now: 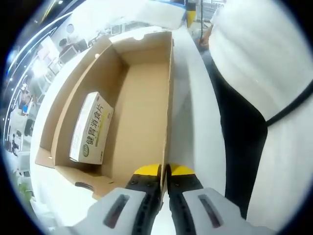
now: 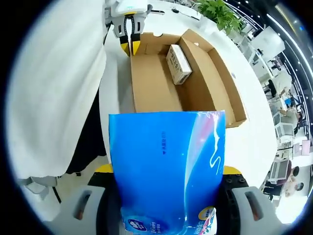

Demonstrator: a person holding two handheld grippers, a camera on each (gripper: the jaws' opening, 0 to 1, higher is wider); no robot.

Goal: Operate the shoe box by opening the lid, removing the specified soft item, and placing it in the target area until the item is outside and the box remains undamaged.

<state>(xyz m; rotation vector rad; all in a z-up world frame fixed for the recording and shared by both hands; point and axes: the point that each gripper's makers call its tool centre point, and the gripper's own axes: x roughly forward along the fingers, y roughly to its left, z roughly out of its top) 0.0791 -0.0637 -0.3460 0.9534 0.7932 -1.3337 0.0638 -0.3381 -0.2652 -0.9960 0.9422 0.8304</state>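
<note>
In the right gripper view, the right gripper [image 2: 166,196] grasps a blue soft pack of tissues [image 2: 166,171] between its fingers, held up clear of the shoe box [image 2: 151,83] and nearer the camera than the box. Beyond it the box lies open on the white surface [image 2: 254,142], with a small medicine carton [image 2: 178,63] resting on its floor. At the far end the left gripper [image 2: 129,36] clamps the box's near wall. The left gripper view confirms this: its fingers [image 1: 146,183] are clenched on the thin cardboard edge of the box [image 1: 142,112], the carton [image 1: 91,128] lying inside to the left.

Risks, as I judge them: the slick wrapper could slip from the hold if squeezed unevenly, and a hard pinch or sideways pull by the left gripper could crease or tear the cardboard wall.
</note>
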